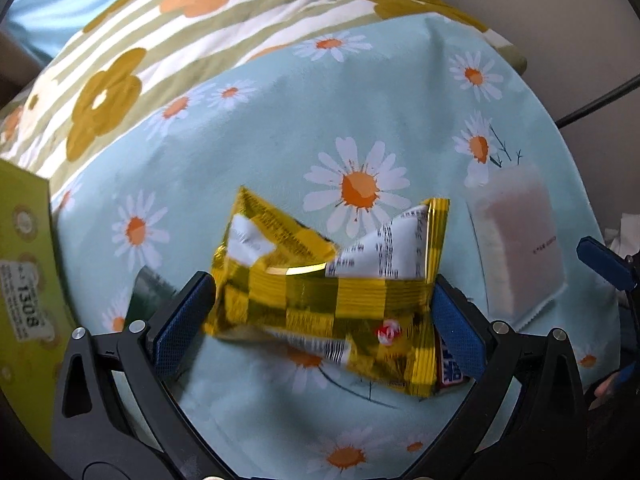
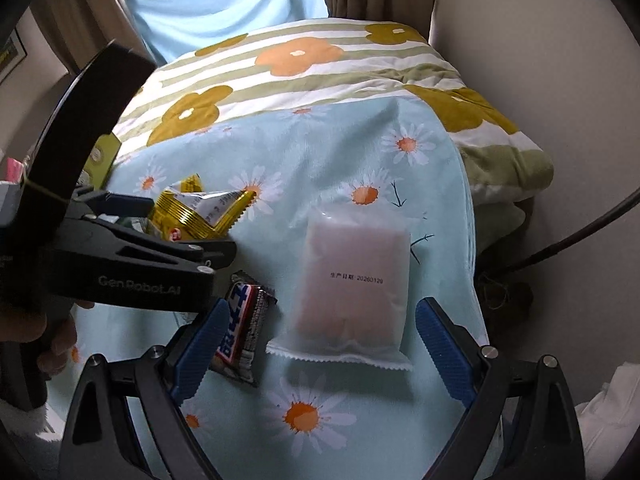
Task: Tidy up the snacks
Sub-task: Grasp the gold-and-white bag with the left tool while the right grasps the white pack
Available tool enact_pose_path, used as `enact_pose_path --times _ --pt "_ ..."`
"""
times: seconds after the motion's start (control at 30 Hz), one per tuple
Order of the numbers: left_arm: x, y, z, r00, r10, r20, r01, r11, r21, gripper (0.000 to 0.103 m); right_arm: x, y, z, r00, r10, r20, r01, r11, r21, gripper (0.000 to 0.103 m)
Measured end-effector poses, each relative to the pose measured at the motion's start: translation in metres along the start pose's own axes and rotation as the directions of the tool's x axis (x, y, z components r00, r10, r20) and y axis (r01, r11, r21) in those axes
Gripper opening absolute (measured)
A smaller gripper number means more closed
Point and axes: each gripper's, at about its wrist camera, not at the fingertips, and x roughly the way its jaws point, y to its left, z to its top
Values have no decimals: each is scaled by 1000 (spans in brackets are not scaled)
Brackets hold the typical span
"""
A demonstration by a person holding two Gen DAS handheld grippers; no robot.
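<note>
A crumpled gold-yellow snack bag lies on the daisy cloth between the blue pads of my left gripper. Its jaws stand wide and do not squeeze the bag. From the right wrist, one of that gripper's black fingers crosses in front of the same bag. A frosted white pouch lies flat between the spread fingers of my open right gripper. A dark chocolate bar rests against its left pad. That bar peeks out under the yellow bag's corner.
A green carton stands at the cloth's left edge, with a dark green packet beside it. A striped flower quilt lies behind. A black cable runs past the cloth's right edge. A person's hand holds the left gripper.
</note>
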Motion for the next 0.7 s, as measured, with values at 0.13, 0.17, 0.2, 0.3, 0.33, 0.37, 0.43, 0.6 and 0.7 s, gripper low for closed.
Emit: enact_pose_path --times 0.13,0.17,0.2,0.3,0.33,0.37,0.43,0.6,0.7 --pt "5 -3 4 1000 4 0 -4 1000 28 101 5 0 1 1000 5 -7 -5 1000 -1 92" --pt "7 -3 5 1000 3 -2 -3 999 32 100 7 0 1 1000 3 -11 -3 1000 -1 92" --pt "8 -3 5 1000 2 -5 -2 999 34 100 8 0 1 1000 2 -15 -2 1000 1 92" --pt "10 -3 4 1000 5 1 -5 999 45 99 11 -1 0 1000 6 -25 -6 1000 11 92" --pt "10 -3 4 1000 9 3 -9 999 51 98 11 -1 0 1000 6 -27 -6 1000 13 92" --pt "10 -4 4 1000 13 5 -14 998 58 97 12 -1 -1 1000 7 -29 -6 1000 16 92" --pt "10 -4 4 1000 19 6 -19 997 73 95 13 -1 -3 999 9 -33 -8 1000 26 92" --pt "5 -1 2 999 35 10 -36 995 89 80 13 -4 -3 1000 13 -27 -12 999 45 92" --pt "2 3 2 1000 22 10 -23 997 80 78 13 -4 -3 1000 11 -24 -10 998 55 92"
